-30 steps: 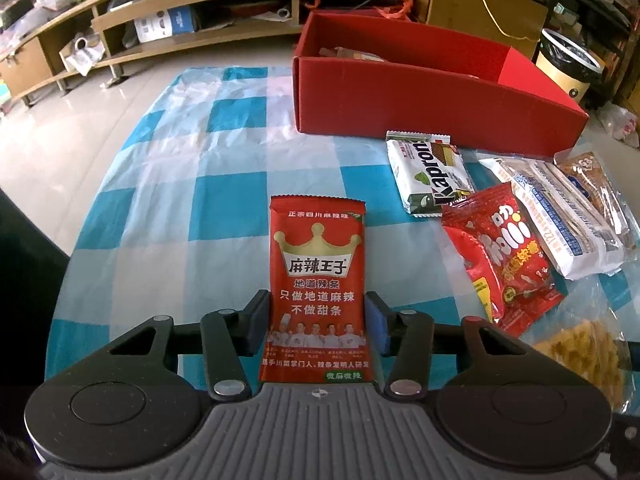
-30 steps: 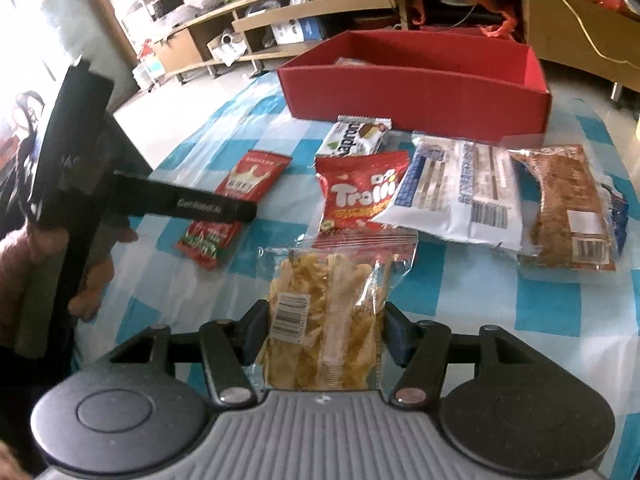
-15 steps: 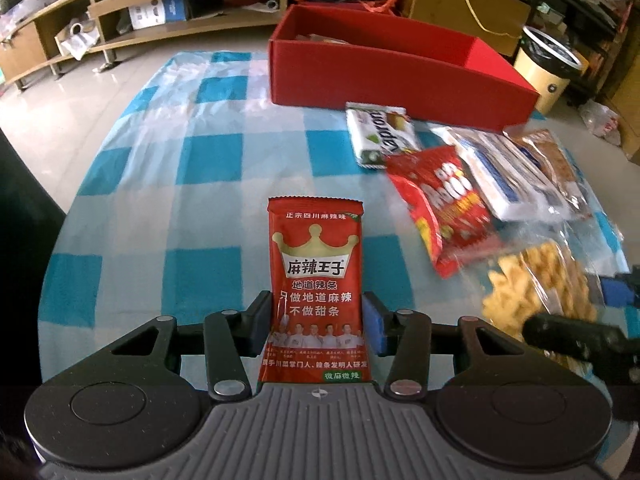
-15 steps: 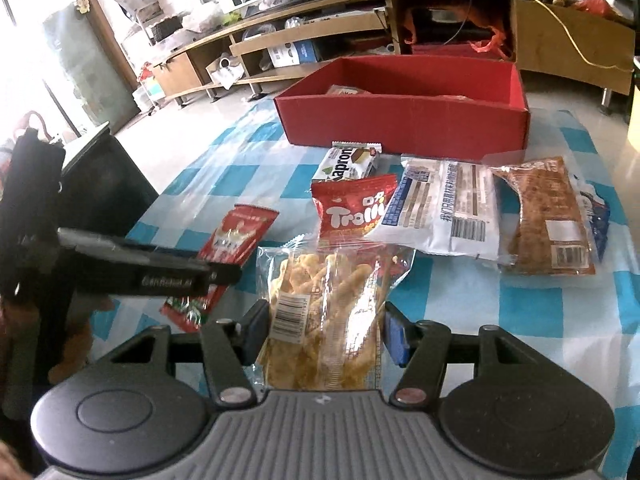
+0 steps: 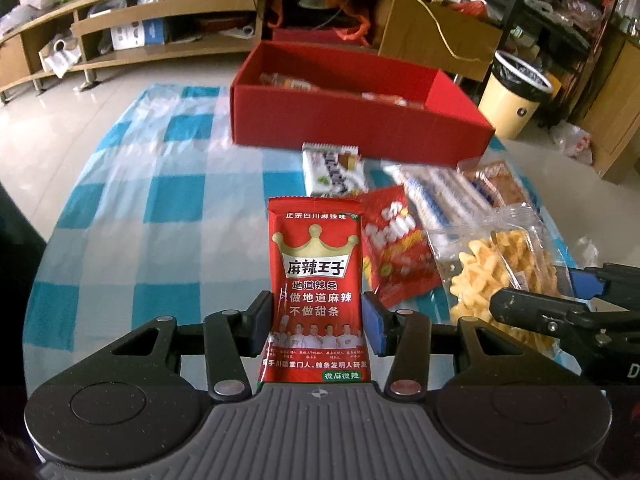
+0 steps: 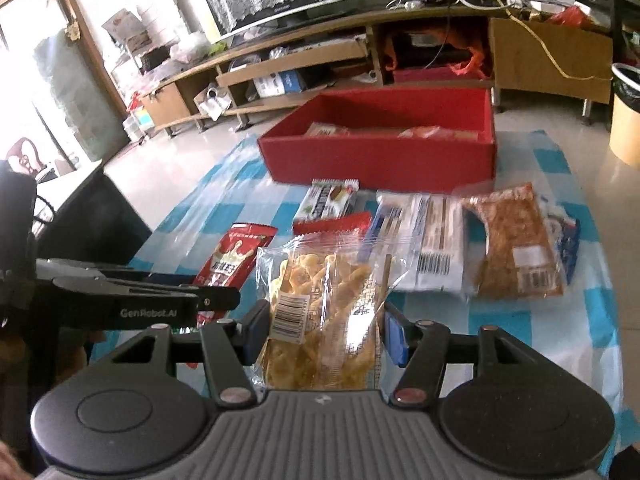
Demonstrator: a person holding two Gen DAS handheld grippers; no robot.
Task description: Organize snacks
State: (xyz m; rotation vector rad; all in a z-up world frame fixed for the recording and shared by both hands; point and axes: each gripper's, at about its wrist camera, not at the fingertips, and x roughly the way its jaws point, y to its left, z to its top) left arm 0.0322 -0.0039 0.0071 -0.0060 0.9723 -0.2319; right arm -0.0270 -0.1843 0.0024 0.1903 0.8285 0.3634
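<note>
My left gripper (image 5: 318,322) clamps the red spicy-strip packet (image 5: 316,280) and my right gripper (image 6: 324,330) the clear crisps bag (image 6: 324,316) (both lifted clear), bound for the red box (image 5: 352,120) ahead.

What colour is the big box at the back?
The box is red, clearest from the right wrist view.

Cloth: blue-and-white checked cloth (image 5: 152,216) covering the surface.
Floor: pale glossy tiles (image 5: 60,120) beyond the cloth.
Far wall: long wooden shelf unit (image 6: 304,64) cluttered with boxes and bags.
Screen: dark television (image 6: 288,4) on the unit, draped with a lace cover.
Corner: cream bin (image 5: 516,96) with a black liner, standing on the floor.
Cable: yellow cord (image 5: 436,28) trailing across the wooden cabinet.
</note>
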